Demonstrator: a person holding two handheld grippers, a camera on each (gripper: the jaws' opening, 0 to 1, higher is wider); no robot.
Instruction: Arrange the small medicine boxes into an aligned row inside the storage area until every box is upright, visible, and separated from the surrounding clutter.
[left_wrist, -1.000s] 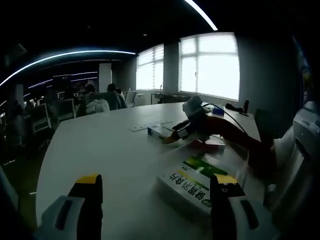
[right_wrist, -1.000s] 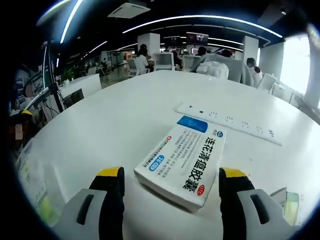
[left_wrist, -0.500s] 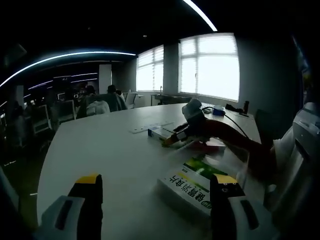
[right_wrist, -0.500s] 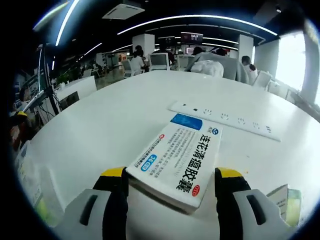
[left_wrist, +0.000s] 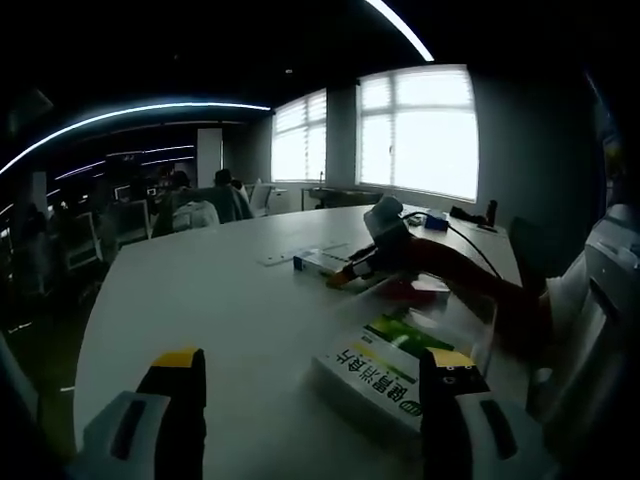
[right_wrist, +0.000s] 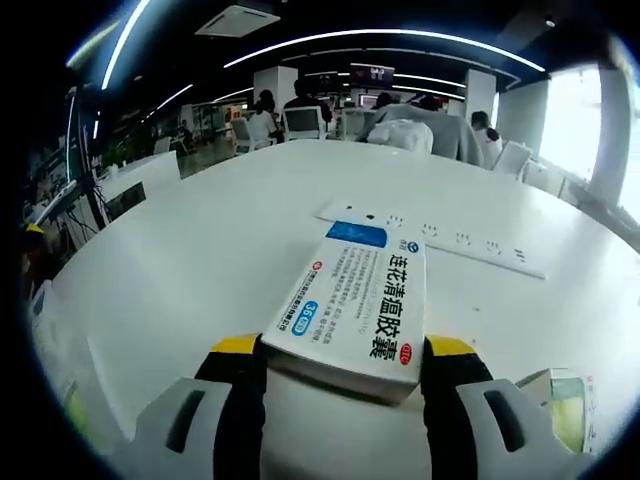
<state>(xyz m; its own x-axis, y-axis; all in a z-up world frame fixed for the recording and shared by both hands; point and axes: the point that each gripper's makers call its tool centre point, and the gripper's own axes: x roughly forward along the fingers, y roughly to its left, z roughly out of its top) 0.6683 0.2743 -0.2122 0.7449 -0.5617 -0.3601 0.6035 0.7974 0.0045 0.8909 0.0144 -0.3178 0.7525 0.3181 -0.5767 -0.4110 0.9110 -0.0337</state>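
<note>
A: What's changed in the last second?

B: In the right gripper view, the right hand-held gripper (right_wrist: 342, 362) has closed in on the white-and-blue medicine box (right_wrist: 358, 306). A second ago its jaws stood wide on either side of the box; now both yellow-tipped jaws press its near end. The box looks slightly lifted off the white counter (right_wrist: 200, 250), though I can't be sure it's clear.

A: So it's gripped?

B: I'd judge so: narrowed to the box's width and holding it. That means this box can now go toward the storage area, but it isn't stood upright yet.

A: And the other side?

B: The left hand-held gripper (left_wrist: 312, 372) hasn't moved. Its jaws are wide apart, holding nothing. The green-and-white medicine box (left_wrist: 385, 365) lies flat just beside the right jaw, inside what looks like a clear tray (left_wrist: 478, 325).

A: Anything else nearby?

B: A white power strip (right_wrist: 430, 238) lies on the counter just beyond the gripped box.
</note>
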